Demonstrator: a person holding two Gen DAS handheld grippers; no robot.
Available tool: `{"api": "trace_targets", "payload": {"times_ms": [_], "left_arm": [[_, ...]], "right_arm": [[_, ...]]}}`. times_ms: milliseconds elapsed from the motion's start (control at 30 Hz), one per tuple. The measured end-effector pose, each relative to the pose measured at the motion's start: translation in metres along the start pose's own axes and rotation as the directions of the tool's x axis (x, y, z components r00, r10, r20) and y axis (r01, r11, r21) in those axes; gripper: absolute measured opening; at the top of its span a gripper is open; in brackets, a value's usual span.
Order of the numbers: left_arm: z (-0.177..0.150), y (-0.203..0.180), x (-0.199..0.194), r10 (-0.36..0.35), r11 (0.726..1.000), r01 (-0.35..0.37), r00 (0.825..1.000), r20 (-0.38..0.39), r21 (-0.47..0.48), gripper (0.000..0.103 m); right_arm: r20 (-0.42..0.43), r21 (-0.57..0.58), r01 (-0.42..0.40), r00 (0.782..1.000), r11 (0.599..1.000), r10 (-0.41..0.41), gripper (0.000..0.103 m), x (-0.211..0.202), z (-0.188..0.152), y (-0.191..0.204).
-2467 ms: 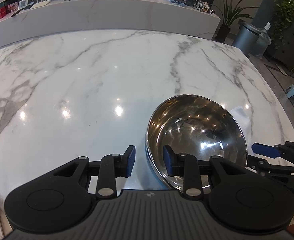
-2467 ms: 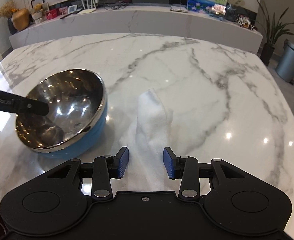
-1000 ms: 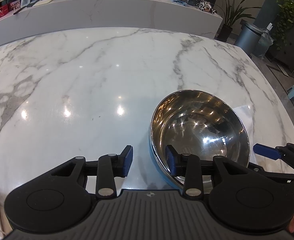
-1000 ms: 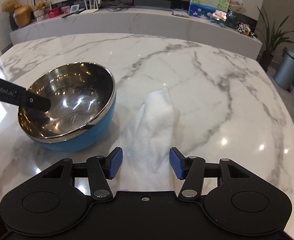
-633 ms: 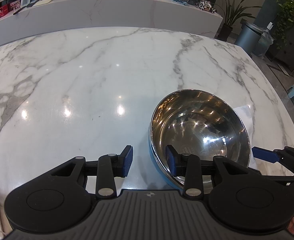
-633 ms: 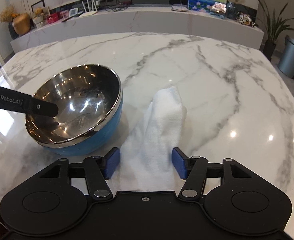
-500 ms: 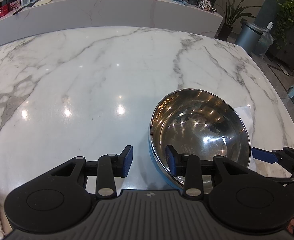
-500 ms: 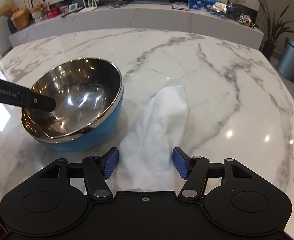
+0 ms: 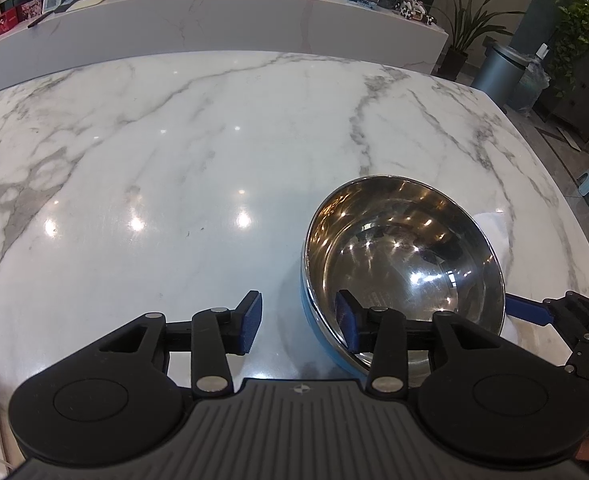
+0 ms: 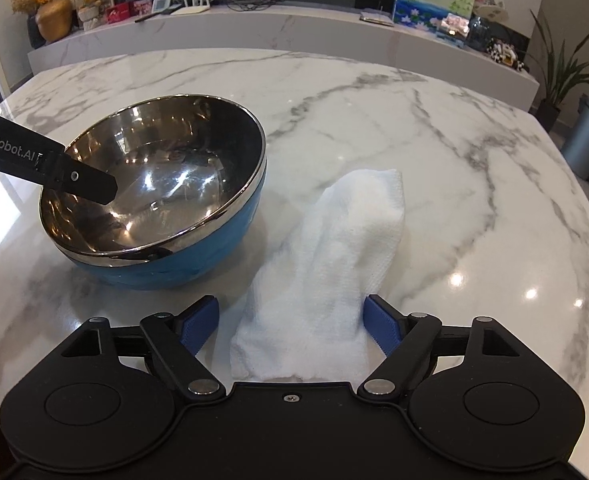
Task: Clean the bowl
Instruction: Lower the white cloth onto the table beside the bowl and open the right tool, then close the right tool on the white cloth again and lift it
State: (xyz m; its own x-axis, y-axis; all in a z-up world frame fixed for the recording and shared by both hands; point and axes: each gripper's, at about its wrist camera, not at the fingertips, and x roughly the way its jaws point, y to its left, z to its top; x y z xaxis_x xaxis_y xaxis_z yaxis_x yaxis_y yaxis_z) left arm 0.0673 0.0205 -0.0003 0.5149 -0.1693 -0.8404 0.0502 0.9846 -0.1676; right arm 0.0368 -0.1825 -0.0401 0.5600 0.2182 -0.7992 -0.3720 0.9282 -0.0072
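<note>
From my left wrist view I count one bowl (image 9: 404,258), steel inside and blue outside, on the near right of the marble counter (image 9: 174,168); the left gripper (image 9: 298,320) has its fingers spread wide, straddling the near rim, one inside the bowl. From my right wrist view there is one white cloth (image 10: 326,276) just right of that bowl (image 10: 162,196), and the right gripper (image 10: 292,322) fingers stand wide on either side of the cloth's near end.

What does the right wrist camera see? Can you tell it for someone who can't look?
The open right gripper reaches around a white folded cloth lying on the white marble table, one blue-padded finger on each side. To the cloth's left sits a shiny steel bowl with a blue outside, tilted, with a black finger of the left gripper poking over its rim.
</note>
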Motion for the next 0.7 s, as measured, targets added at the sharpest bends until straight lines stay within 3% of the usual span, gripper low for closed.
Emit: {"api": "trace_targets", "payload": {"times_ms": [267, 533, 700], "left_arm": [[-0.001, 0.001, 0.000, -0.006, 1.000, 0.006, 1.000, -0.005, 0.002, 0.039], [-0.001, 0.000, 0.000, -0.003, 1.000, 0.003, 1.000, -0.006, 0.004, 0.039], [-0.001, -0.001, 0.000, -0.002, 1.000, 0.002, 1.000, -0.009, 0.006, 0.039]], "right_arm": [[0.013, 0.017, 0.008, 1.000, 1.000, -0.008, 0.080, -0.001, -0.001, 0.000], [0.006, 0.135, -0.008, 1.000, 0.991, 0.007, 0.080, -0.003, 0.002, -0.018], [-0.009, 0.072, 0.019, 1.000, 0.997, -0.019, 0.080, 0.000, -0.001, -0.007]]}}
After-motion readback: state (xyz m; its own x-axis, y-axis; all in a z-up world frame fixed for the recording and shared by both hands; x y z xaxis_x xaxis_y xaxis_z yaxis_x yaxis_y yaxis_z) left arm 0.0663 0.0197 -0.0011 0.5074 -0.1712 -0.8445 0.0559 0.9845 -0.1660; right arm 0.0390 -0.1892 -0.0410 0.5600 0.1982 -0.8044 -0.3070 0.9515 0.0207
